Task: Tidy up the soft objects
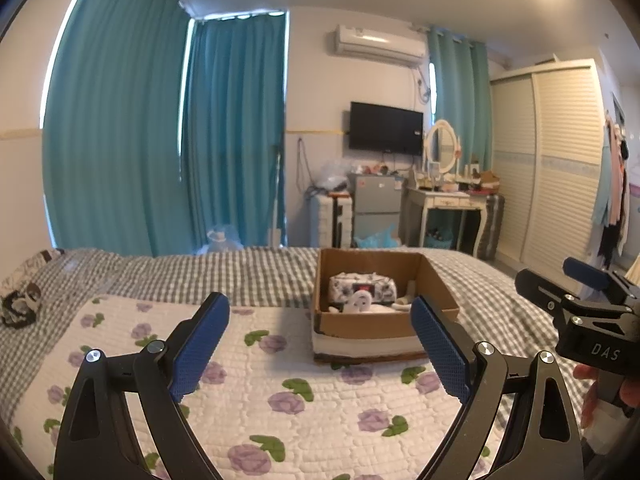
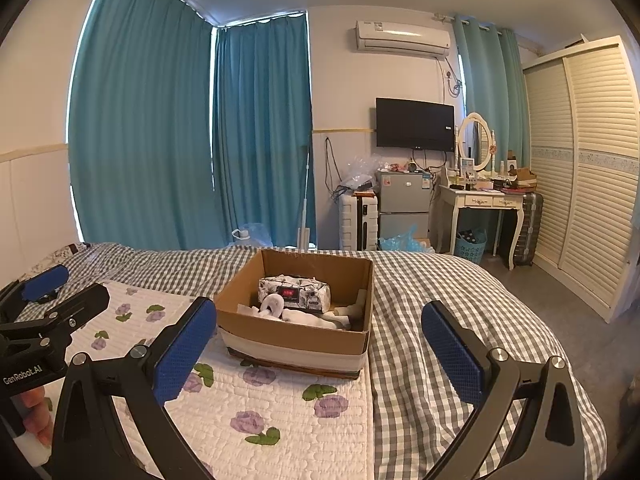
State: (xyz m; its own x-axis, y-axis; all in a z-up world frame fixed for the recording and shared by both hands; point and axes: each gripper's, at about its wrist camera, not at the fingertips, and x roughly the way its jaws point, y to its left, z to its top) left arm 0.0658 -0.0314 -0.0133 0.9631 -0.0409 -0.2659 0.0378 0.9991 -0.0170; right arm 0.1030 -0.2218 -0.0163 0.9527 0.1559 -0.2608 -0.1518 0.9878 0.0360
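Both hand-held grippers, left [image 1: 320,346] and right [image 2: 320,350], spread w/ nothing held. My worry: cardboard box [image 2: 296,334] on soft bed [image 2: 440,320] could tip if nudged.

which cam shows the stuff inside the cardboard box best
The right wrist view: the cardboard box sits nearly centred and unblocked, so the floral pouch and white items show clearly. In the left wrist view the left gripper's finger overlaps the box's right corner.

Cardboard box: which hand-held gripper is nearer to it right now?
About even. The left hand-held gripper faces the cardboard box from its near left; the right hand-held gripper sits just before its front wall. Both open, empty.
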